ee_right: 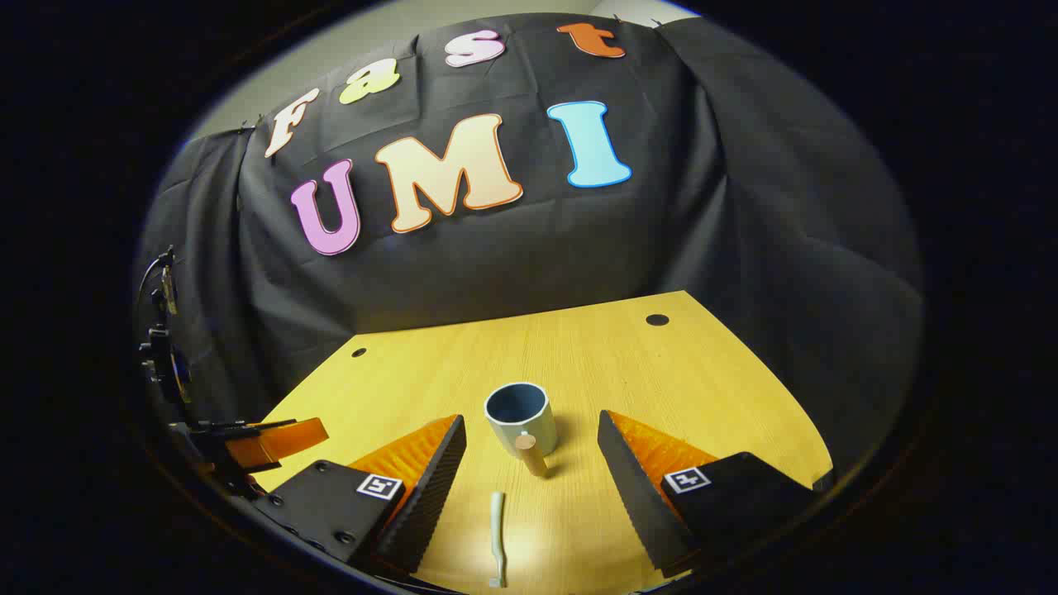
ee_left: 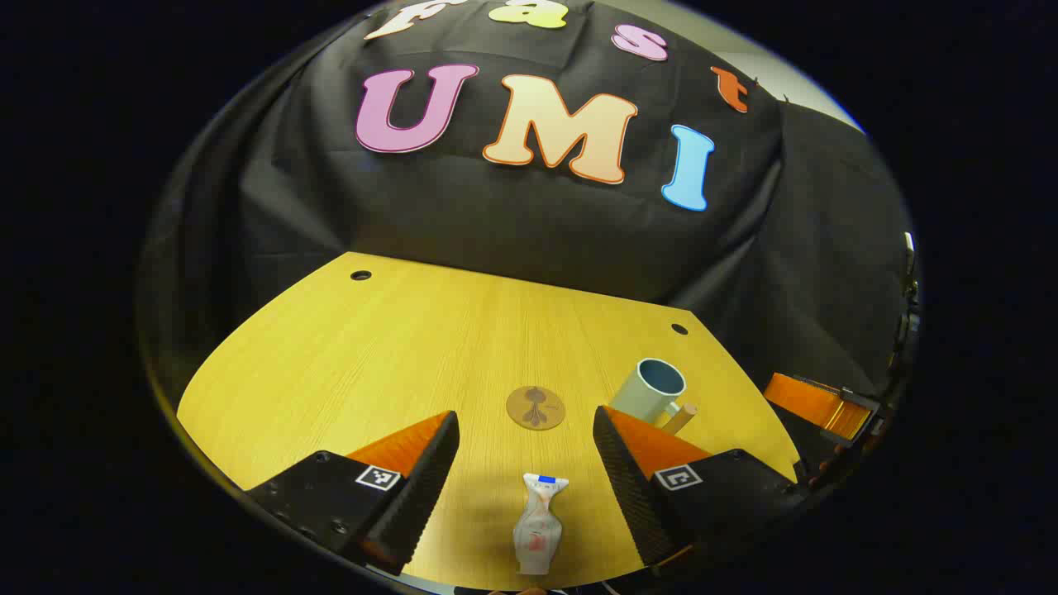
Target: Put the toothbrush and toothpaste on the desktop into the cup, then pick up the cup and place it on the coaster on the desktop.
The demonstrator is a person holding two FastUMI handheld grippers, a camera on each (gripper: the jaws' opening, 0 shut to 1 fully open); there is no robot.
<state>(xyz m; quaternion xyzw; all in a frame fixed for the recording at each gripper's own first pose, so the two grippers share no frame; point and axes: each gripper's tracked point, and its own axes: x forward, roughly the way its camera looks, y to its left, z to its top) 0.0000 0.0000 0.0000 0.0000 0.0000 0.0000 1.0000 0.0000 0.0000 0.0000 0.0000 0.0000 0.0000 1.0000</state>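
Nothing is done yet: I am hovering both grippers, jaws spread wide, over white toothpaste tube [ee_left: 538,523] and pale toothbrush [ee_right: 496,537]; grey-blue cup [ee_right: 519,417] sits empty, off round cork coaster [ee_left: 536,407].

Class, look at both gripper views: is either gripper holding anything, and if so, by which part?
Nothing is held. The left gripper is open above the toothpaste; the right gripper is open above the toothbrush.

left gripper [ee_left: 525,434]: your jaws spread wide, nothing between the pads, hovering low over the desk
right gripper [ee_right: 533,438]: your jaws spread wide too, nothing gripped, held low, fingers [ee_right: 430,479] pointing forward and level
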